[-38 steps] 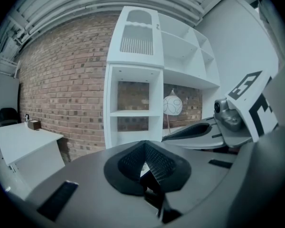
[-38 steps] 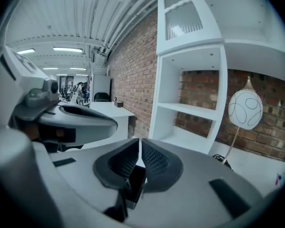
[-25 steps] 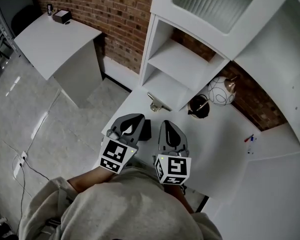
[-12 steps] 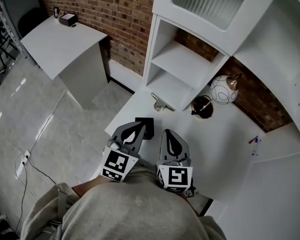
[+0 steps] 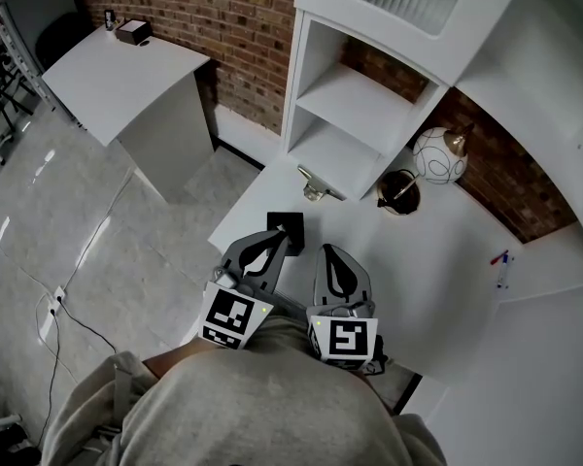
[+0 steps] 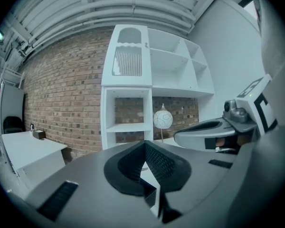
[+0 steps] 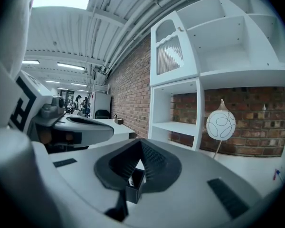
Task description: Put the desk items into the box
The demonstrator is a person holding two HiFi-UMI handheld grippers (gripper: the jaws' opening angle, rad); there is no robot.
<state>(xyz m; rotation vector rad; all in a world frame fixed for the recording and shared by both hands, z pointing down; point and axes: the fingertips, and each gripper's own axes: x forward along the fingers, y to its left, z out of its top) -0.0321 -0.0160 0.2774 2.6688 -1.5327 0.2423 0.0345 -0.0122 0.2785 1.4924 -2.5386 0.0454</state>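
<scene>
1. The black box (image 5: pixel 286 225) stands on the white counter (image 5: pixel 418 260), near its left edge and in front of the shelf unit (image 5: pixel 342 115).
2. The left gripper (image 5: pixel 275 244), jaws closed tip to tip and empty, points at the box from its near side.
3. The right gripper (image 5: pixel 333 255), likewise closed on nothing, is just right of the box.

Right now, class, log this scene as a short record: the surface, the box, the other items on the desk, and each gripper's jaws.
Surface: white desk against a white shelf unit
Box: small black box near the desk's left edge, just ahead of the left gripper
Other items: white globe lamp, dark round pot, small metal object, pens
Left gripper: jaws together, holding nothing
Right gripper: jaws together, holding nothing
</scene>
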